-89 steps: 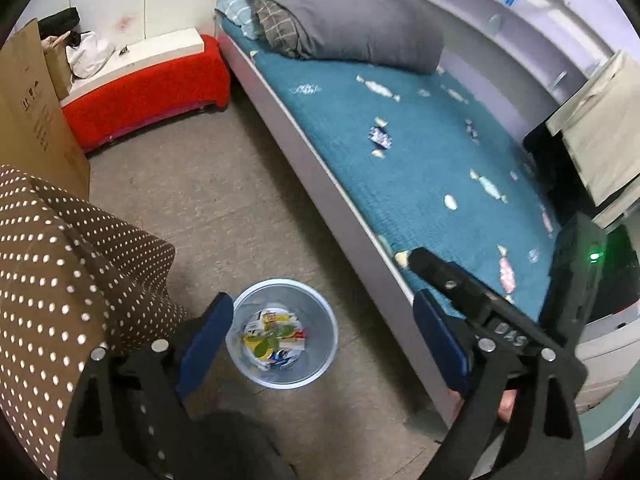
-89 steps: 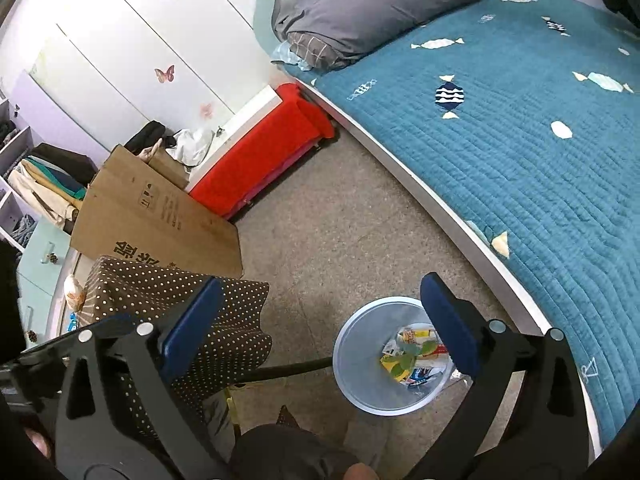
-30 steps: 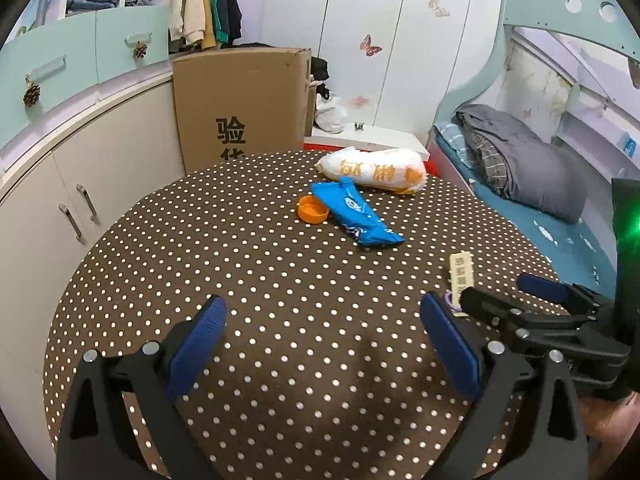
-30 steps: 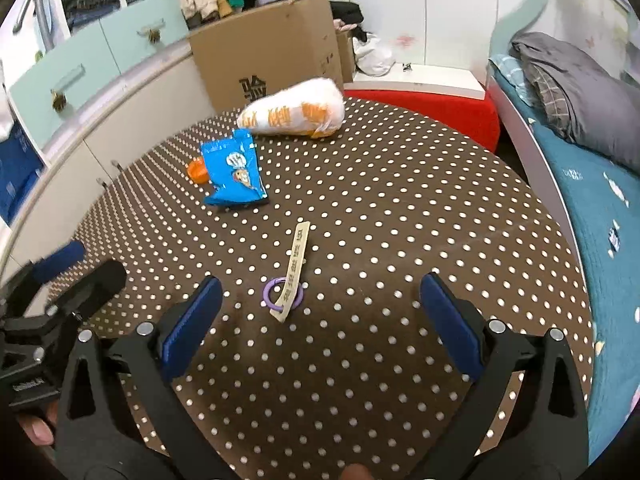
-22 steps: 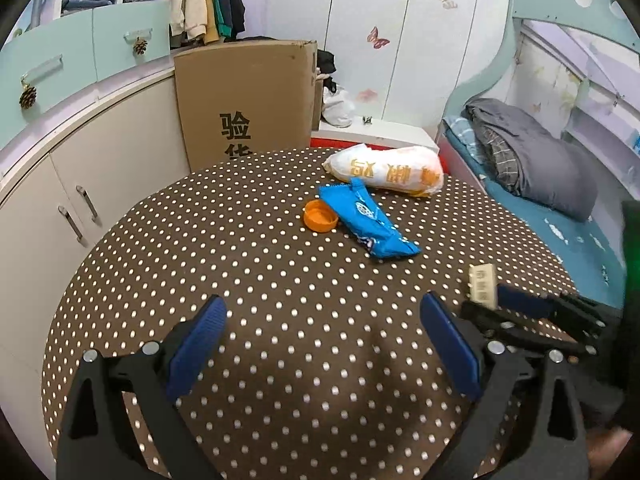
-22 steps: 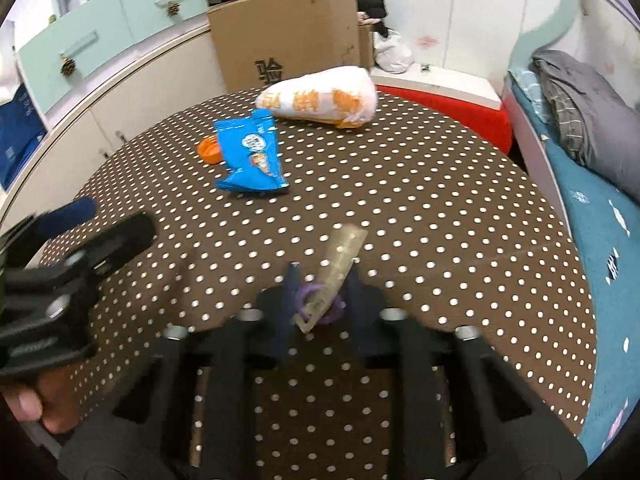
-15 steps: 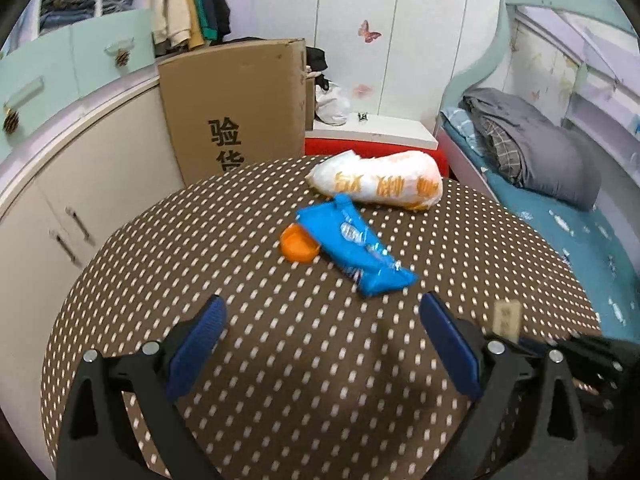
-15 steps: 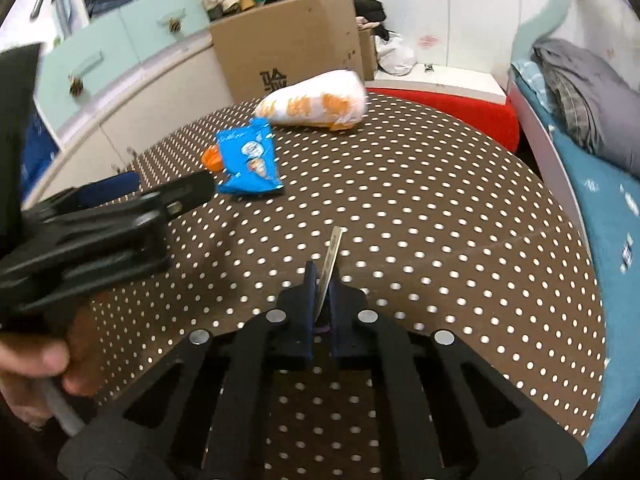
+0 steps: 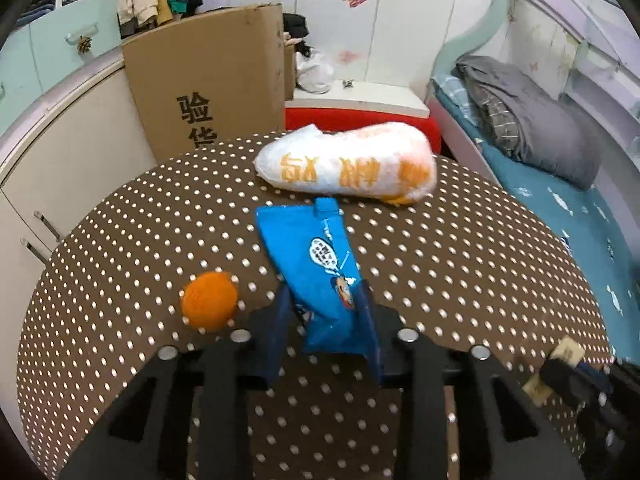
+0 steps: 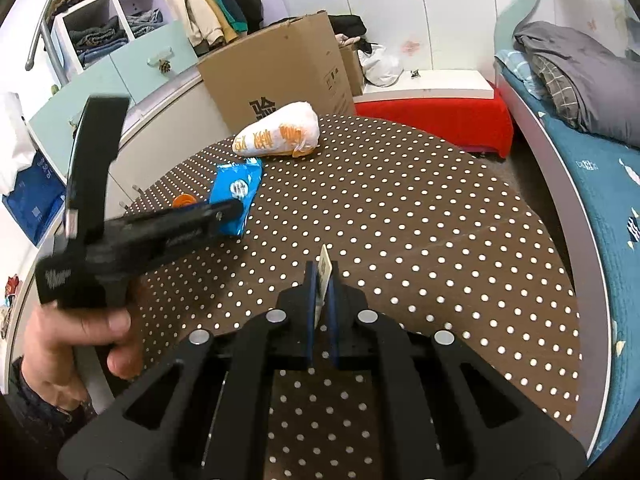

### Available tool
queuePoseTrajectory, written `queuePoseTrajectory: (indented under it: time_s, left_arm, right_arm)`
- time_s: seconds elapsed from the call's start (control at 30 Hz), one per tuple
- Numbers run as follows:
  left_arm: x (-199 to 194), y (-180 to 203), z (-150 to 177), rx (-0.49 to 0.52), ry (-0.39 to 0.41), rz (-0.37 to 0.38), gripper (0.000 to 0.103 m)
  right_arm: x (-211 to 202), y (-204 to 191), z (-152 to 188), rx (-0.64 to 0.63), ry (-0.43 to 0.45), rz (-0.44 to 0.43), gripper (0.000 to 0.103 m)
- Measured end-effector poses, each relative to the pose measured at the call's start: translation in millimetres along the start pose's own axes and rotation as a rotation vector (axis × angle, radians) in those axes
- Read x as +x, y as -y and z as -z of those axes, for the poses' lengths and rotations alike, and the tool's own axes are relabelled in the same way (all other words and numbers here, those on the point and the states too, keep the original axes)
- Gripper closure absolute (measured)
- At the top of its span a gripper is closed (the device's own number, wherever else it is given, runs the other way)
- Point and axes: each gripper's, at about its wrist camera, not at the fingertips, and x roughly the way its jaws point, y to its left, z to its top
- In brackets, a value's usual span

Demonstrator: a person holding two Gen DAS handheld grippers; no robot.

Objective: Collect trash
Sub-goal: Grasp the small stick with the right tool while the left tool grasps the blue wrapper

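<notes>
My left gripper is closing around the near end of a blue snack wrapper that lies on the brown polka-dot table; its jaws press the wrapper's sides. An orange bottle cap sits just left of it. A white and orange plastic bag lies further back. My right gripper is shut on a thin beige paper strip, held upright above the table. The wrapper, the bag and the left gripper also show in the right wrist view.
A tall cardboard box leans on cream cabinets behind the table. A red bench and a bed with a teal cover stand to the right. My hand holds the left tool at the table's left edge.
My left gripper moved forward onto the blue wrapper and its jaws closed in from wide open. My right gripper stays shut on the paper strip and has lifted it off the table.
</notes>
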Motion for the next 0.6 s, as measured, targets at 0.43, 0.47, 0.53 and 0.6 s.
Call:
queuePoseTrajectory:
  time_s: [0.43, 0.47, 0.53, 0.6]
  left_arm:
    - [-50.4, 2.5, 71.5, 0.012, 0.033, 0.153, 0.077]
    - [-54.6, 2.6, 75.9, 0.012, 0.038, 0.155, 0.077]
    - [-63.1, 2.4, 84.2, 0.007, 0.046, 0.159, 0.077]
    - [-69.0, -0.3, 88.8, 0.003, 0.052, 0.157, 0.077]
  right_arm:
    - [-44.1, 17.6, 14.9, 0.046, 0.050, -0.012, 0.097]
    - [-45.7, 18.8, 15.7, 0.051, 0.045, -0.020, 0.097]
    - [-43.0, 22.8, 16.8, 0.080, 0.023, -0.039, 0.092]
    - [-37.8, 23.8, 17.8, 0.095, 0.011, -0.038, 0.054]
